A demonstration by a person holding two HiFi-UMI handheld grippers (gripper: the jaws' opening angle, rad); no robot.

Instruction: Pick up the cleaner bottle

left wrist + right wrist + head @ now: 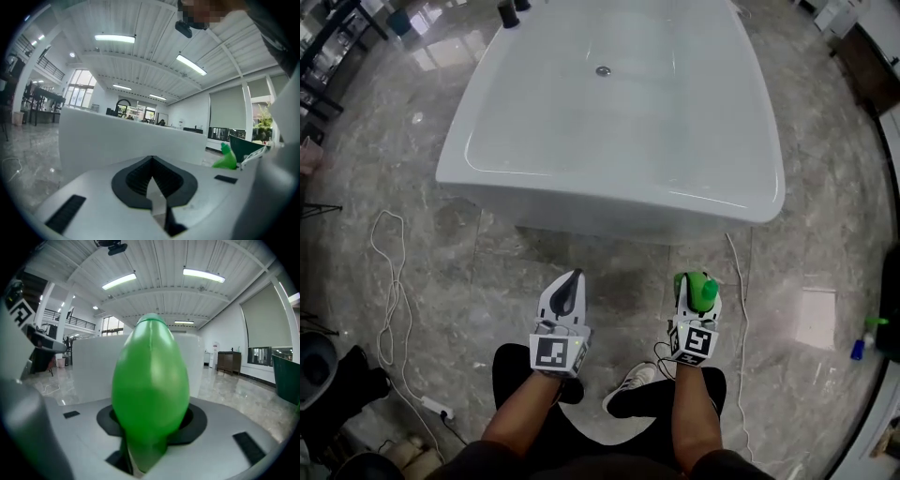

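Observation:
The green cleaner bottle [704, 292] is held off the floor in my right gripper [696, 305], whose jaws are shut on it. In the right gripper view the bottle [150, 380] fills the middle, standing up between the black pads [194, 420] and hiding the tub behind it. My left gripper [572, 281] hangs beside it at the left, jaws shut with nothing between them. In the left gripper view the dark pads [140, 180] meet at a point, and the green bottle [226, 159] shows at the right edge.
A large white bathtub [487, 178] stands just ahead on the grey marble floor. A white cable [392, 281] and a power strip [439, 408] lie at the left. A small bottle [862, 342] stands at the far right. My shoes [633, 380] are below the grippers.

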